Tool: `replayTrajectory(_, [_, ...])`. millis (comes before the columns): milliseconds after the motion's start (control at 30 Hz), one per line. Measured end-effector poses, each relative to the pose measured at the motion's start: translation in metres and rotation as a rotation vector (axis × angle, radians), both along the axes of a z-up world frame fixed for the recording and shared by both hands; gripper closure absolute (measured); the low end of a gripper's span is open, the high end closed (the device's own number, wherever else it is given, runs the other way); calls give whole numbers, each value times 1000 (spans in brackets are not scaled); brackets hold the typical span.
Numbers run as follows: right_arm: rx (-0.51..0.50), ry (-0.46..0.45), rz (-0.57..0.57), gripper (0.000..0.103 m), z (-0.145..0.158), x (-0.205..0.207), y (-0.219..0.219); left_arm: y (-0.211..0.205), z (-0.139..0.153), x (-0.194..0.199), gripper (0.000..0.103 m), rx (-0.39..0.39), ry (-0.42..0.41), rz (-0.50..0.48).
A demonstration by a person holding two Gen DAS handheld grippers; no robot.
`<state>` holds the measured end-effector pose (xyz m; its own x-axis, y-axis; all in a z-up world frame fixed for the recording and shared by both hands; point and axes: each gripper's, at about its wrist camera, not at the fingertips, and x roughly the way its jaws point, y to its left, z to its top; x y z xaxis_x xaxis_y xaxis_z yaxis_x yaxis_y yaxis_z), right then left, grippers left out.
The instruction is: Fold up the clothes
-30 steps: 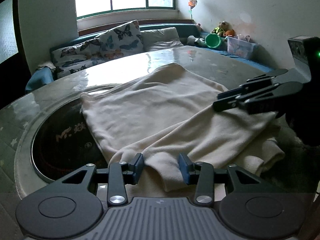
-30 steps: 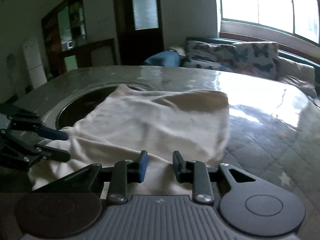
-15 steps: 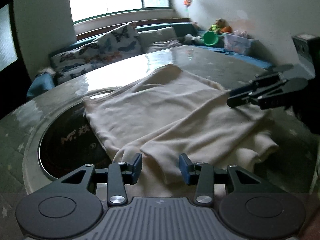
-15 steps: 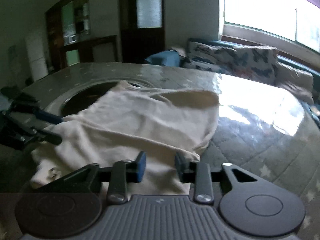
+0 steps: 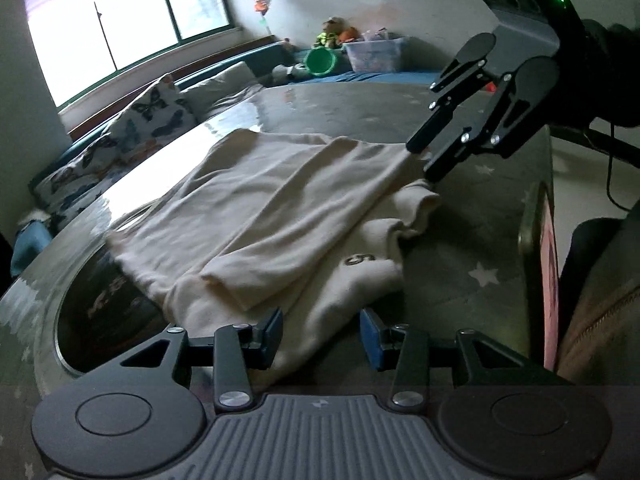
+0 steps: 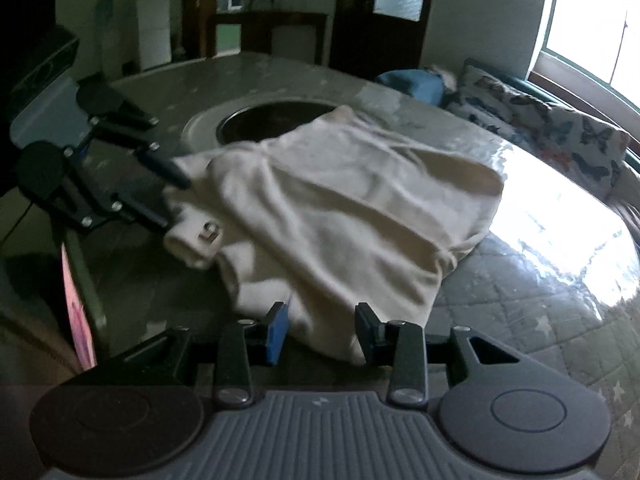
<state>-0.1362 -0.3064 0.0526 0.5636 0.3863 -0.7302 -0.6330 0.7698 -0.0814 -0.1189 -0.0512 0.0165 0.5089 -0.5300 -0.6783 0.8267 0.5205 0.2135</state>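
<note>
A cream garment point(image 5: 280, 216) lies partly folded on the round table point(image 5: 472, 240), a folded-over layer on top and a small dark mark near its near edge. It also shows in the right wrist view point(image 6: 344, 208). My left gripper point(image 5: 320, 334) is open, its jaws on either side of the garment's near edge. It also shows in the right wrist view point(image 6: 168, 200) at the garment's left end. My right gripper point(image 6: 320, 330) is open over the garment's near corner. It also shows in the left wrist view point(image 5: 420, 162) at the garment's far right edge.
The table has a dark round recess point(image 5: 104, 304) under the garment's left part. A sofa with butterfly cushions point(image 5: 148, 120) runs behind the table. A plastic box point(image 5: 374, 54) and green bowl point(image 5: 320, 60) sit at the back. A pink-faced panel point(image 5: 548, 272) stands at the table's right edge.
Both grippers have opened wider and pulled back to the garment's edges. The garment now lies more bunched, with a folded layer on top. The views have swung round.
</note>
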Motion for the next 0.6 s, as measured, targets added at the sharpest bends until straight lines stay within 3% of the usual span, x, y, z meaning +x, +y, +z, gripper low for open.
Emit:
replayTrajectory(167, [-27,16,30,65,-6,-6,3,-8,-7,2,62,-4,0,-16])
replayTrajectory(233, [-35,18,42,65,-8,-7,4,-10,-8,4,81,-18,0,-9])
replayTrajectory(333, [-40,10,60,58,-10,-8,5,-11,-7,7,92,-48,-2,19])
replayTrajectory(600, [-45,-41,74,50,-9,-11,9,-3,14,39,93,-200,60,146])
